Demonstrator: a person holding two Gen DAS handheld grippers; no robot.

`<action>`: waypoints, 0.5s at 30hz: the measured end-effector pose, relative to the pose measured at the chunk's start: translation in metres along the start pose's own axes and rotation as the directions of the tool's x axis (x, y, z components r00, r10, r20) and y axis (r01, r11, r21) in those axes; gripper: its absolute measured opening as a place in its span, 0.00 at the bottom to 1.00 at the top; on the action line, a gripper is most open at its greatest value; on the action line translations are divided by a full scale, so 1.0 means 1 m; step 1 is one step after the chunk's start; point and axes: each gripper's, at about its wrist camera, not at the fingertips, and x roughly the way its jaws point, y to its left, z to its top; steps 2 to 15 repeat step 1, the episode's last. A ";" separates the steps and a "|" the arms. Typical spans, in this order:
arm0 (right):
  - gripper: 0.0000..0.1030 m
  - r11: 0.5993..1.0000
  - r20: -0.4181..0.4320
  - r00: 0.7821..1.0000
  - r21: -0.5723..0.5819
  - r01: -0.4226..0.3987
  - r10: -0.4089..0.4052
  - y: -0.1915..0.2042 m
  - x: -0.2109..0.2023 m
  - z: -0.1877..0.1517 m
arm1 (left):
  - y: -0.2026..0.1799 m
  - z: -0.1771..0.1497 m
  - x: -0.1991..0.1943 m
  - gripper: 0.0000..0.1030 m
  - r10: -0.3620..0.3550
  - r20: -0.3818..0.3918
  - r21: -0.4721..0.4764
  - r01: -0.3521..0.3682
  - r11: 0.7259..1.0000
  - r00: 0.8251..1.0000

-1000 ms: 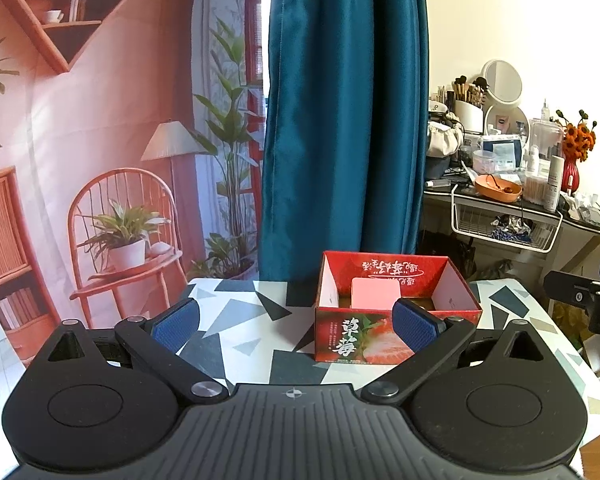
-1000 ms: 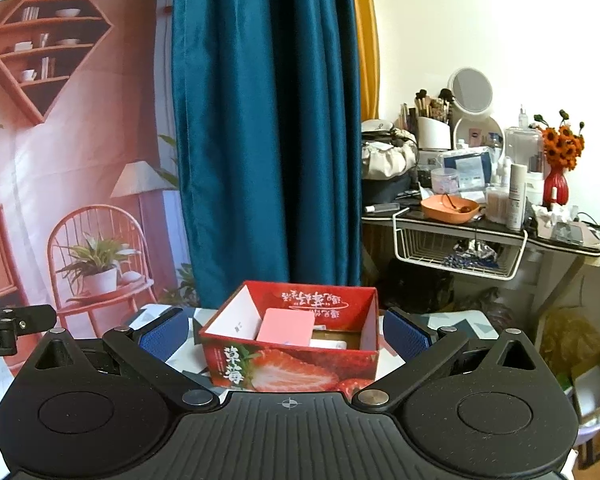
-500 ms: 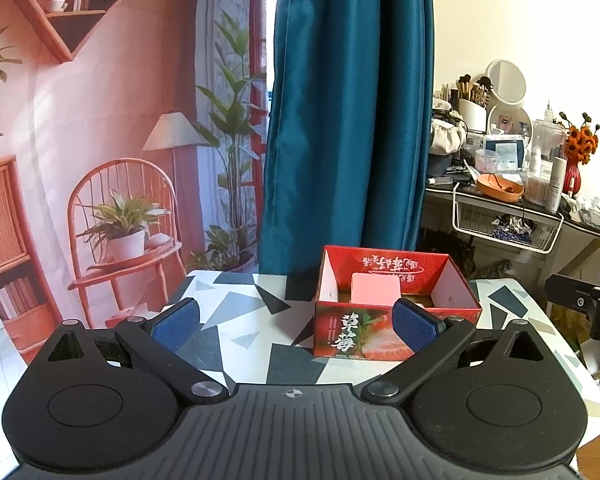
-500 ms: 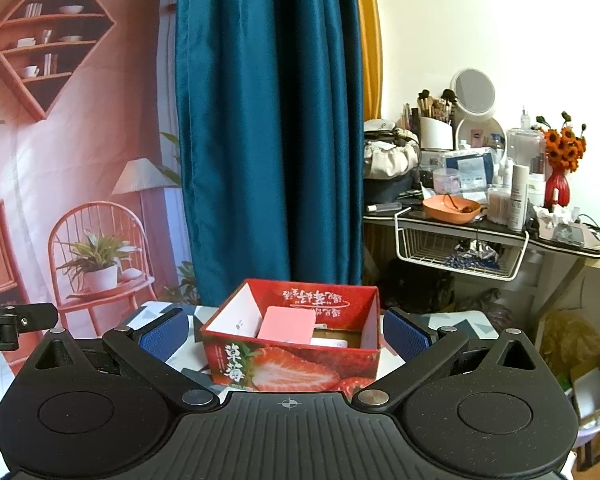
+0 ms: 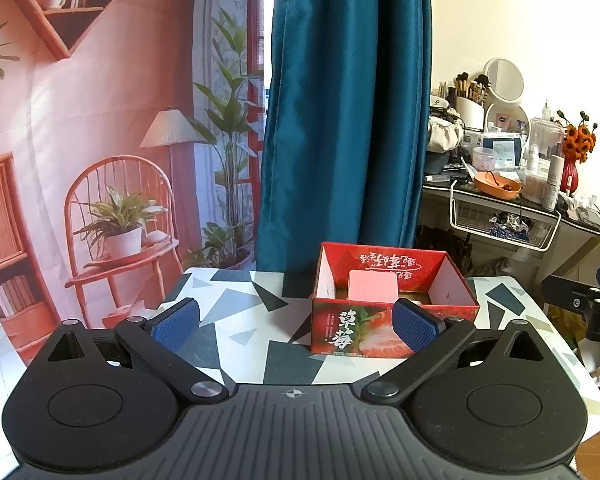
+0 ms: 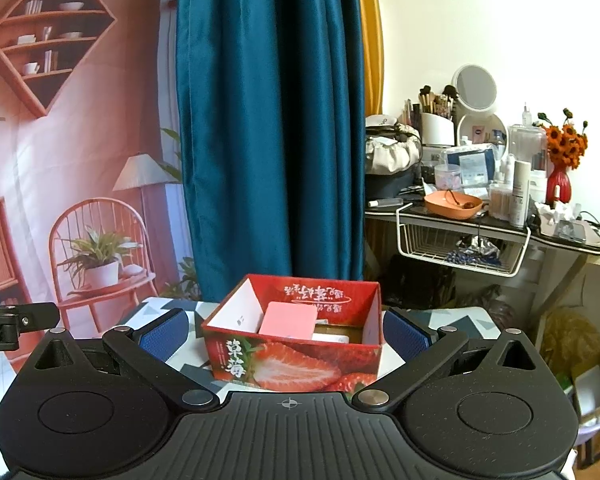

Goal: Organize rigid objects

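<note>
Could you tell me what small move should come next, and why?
Probably ease both grippers back and finish: the pink block already lies inside the strawberry box, both the left gripper and right gripper are open and empty, and no loose item shows on the patterned table.

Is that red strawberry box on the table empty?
No, in the right wrist view a pink block leans inside the strawberry box, with something white beside it.

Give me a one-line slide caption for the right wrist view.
Open right gripper facing a red strawberry box holding a pink block on the patterned table.
</note>
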 end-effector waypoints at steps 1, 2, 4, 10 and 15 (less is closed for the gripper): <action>1.00 1.000 0.000 1.000 0.000 0.000 0.000 0.000 0.000 0.000 | 0.000 0.000 0.000 1.00 0.000 0.000 0.000 0.000 1.000 1.000; 1.00 1.000 0.000 1.000 0.000 0.000 0.000 0.000 0.000 0.000 | 0.000 0.000 0.000 1.00 0.000 0.000 0.000 0.000 1.000 1.000; 1.00 1.000 0.000 1.000 0.000 0.000 0.000 0.000 0.000 0.000 | 0.000 0.000 0.000 1.00 0.000 0.000 0.000 0.000 1.000 1.000; 1.00 1.000 0.000 1.000 0.000 0.000 0.000 0.000 0.000 0.000 | 0.000 0.000 0.000 1.00 0.000 0.000 0.000 0.000 1.000 1.000; 1.00 1.000 0.000 1.000 0.000 0.000 0.000 0.000 0.000 0.000 | 0.000 0.000 0.000 1.00 0.000 0.000 0.000 0.000 1.000 1.000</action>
